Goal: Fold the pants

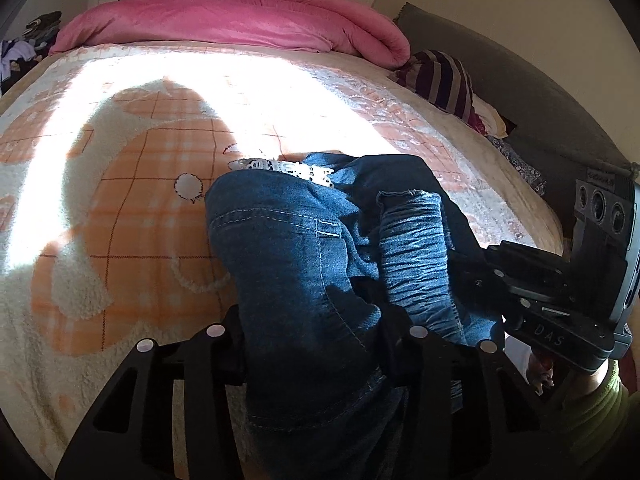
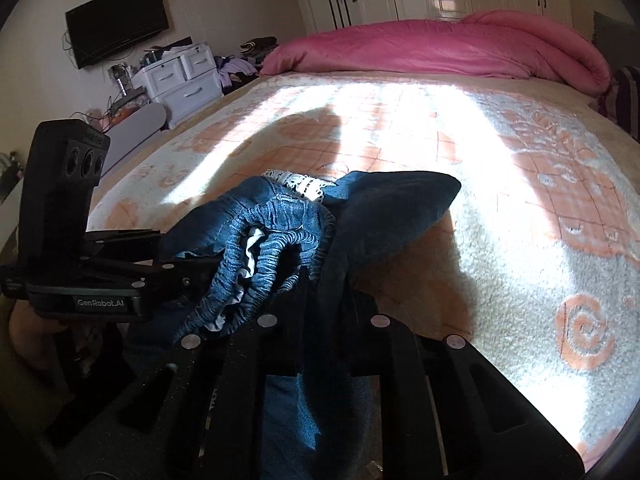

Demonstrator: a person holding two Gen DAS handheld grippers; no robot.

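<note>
Your bed is covered by a fleecy white blanket with an orange check pattern (image 1: 132,208), sunlit across the middle, with a rolled pink quilt (image 1: 240,20) along its far end and a dark striped cushion (image 1: 444,80) just beside the quilt's right end. The blue denim pants with an elastic waistband (image 1: 304,240) lie bunched at the near edge, white lace trim showing on top. Your left gripper (image 1: 316,344) pinches a thick fold of denim between its black fingers (image 1: 236,344). Your right gripper (image 2: 324,320) grips dark denim beside the gathered waistband (image 2: 264,264), fingers pressed onto the cloth.
</note>
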